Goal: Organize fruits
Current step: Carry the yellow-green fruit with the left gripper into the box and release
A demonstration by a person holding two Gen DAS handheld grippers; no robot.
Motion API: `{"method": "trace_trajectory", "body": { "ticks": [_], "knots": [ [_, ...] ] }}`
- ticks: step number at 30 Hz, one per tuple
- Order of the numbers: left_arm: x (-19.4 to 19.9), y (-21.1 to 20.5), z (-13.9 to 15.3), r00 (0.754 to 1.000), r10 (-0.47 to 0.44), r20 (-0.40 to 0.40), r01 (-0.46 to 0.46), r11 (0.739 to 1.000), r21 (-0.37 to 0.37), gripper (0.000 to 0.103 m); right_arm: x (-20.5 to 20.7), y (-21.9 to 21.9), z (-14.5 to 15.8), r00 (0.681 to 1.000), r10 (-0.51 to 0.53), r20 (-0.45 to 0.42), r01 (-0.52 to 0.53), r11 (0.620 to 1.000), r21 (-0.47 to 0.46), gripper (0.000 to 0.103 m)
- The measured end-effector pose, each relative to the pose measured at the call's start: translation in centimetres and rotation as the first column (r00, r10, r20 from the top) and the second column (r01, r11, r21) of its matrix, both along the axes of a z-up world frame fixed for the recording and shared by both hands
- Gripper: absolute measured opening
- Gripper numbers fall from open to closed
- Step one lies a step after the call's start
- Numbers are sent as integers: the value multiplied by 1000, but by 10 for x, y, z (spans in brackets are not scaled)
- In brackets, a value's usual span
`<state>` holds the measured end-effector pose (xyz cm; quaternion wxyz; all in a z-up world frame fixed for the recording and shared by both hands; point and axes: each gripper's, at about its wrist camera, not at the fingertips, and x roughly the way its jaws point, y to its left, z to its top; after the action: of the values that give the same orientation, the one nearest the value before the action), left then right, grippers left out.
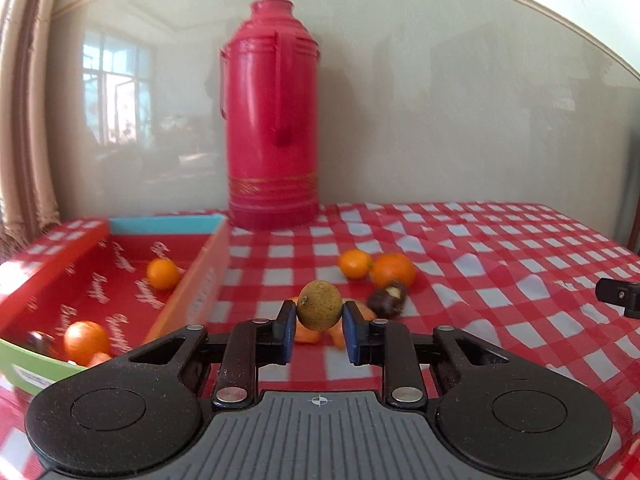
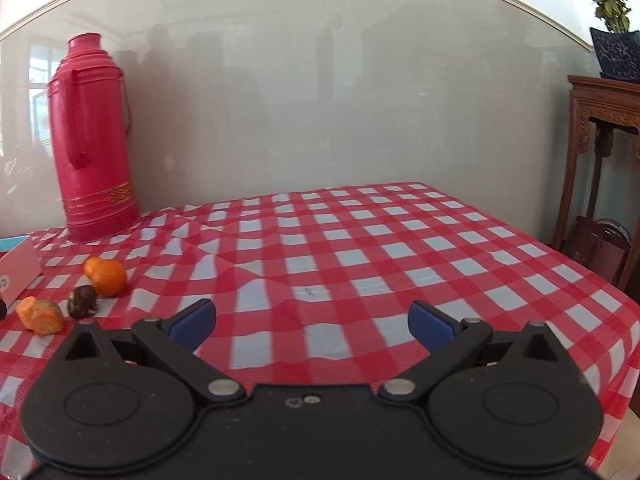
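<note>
The left tool (image 1: pixel 319 326) pinched a brown-green round fruit (image 1: pixel 319 305) between its blue pads, lifted above the tabletop (image 1: pixel 480 264) just right of the red box (image 1: pixel 60 264) at the left edge. The right tool (image 2: pixel 312 322) hung spread wide, holding nothing, over the checked cloth (image 2: pixel 360 248).

The red thermos (image 2: pixel 93 140) blocks the back-left corner, the open box (image 1: pixel 192 292) walls the left, and loose oranges (image 2: pixel 106 276) crowd between; the checkered cloth (image 2: pixel 400 248) rightward lies open.
</note>
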<state>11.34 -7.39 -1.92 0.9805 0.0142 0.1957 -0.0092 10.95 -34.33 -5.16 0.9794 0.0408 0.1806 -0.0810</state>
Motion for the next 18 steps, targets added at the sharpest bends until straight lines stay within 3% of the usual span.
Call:
{"method": "trace_trajectory", "body": {
  "ticks": [13, 18],
  "knots": [
    [-13, 89, 10, 987, 161, 28, -160, 986, -47, 25, 13, 74, 7, 991, 132, 5, -132, 991, -31, 97],
    [-9, 108, 3, 981, 191, -19, -192, 980, -58, 27, 16, 94, 7, 985, 173, -2, -173, 984, -42, 97]
  ]
}}
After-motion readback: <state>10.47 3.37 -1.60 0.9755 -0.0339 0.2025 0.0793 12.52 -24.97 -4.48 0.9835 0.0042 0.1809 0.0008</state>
